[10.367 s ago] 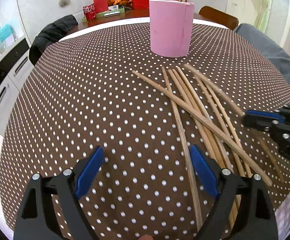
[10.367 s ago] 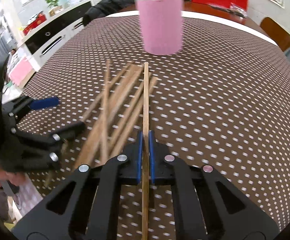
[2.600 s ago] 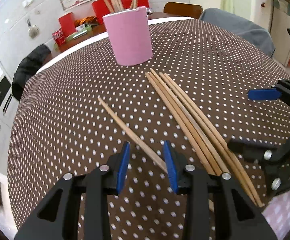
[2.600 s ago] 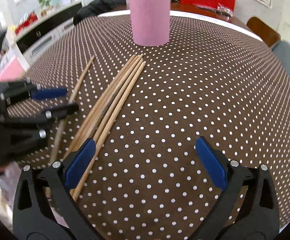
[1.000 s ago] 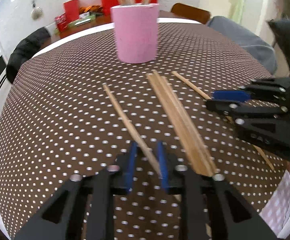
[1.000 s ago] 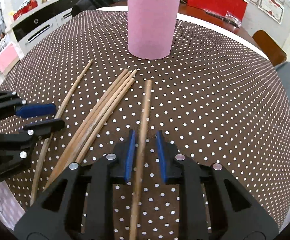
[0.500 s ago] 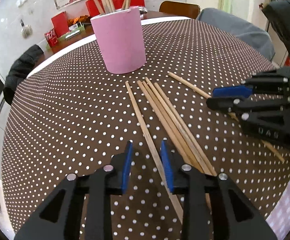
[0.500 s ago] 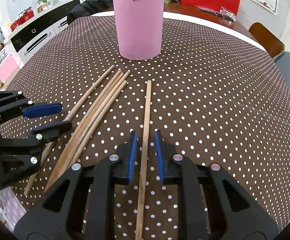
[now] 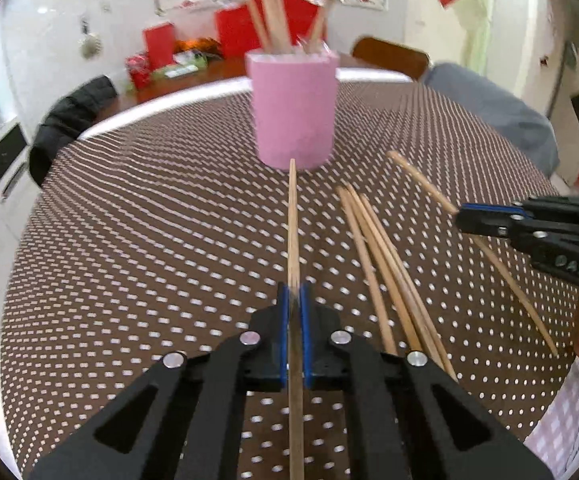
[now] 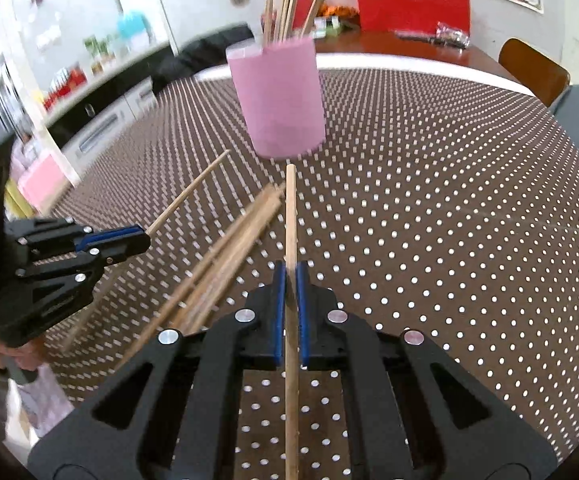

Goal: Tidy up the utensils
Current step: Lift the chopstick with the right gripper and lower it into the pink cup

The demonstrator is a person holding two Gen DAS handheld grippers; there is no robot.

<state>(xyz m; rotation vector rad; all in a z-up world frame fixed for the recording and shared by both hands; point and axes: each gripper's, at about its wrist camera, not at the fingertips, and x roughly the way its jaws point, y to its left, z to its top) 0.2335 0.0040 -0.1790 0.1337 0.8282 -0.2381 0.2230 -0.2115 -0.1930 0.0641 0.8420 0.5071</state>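
A pink cup point(image 9: 294, 110) with several chopsticks standing in it sits on the dotted brown tablecloth; it also shows in the right wrist view point(image 10: 278, 100). My left gripper point(image 9: 294, 300) is shut on one chopstick point(image 9: 292, 216) that points at the cup. My right gripper point(image 10: 288, 276) is shut on another chopstick point(image 10: 290, 208), also pointing at the cup. Three loose chopsticks point(image 9: 381, 256) lie side by side between the grippers; they also show in the right wrist view point(image 10: 225, 256). Each gripper shows in the other's view, the right one point(image 9: 473, 216) and the left one point(image 10: 129, 240), with its chopstick.
The round table point(image 9: 129, 220) has a white rim at the back. Behind it are a black jacket point(image 9: 69, 116), a wooden chair point(image 9: 389, 56), a grey-covered seat point(image 9: 489, 112) and red boxes point(image 10: 409, 0). Cabinets point(image 10: 101, 124) stand to the left.
Both grippers have closed fully on their chopsticks and lifted them off the cloth, tips raised toward the cup. Three chopsticks stay on the table.
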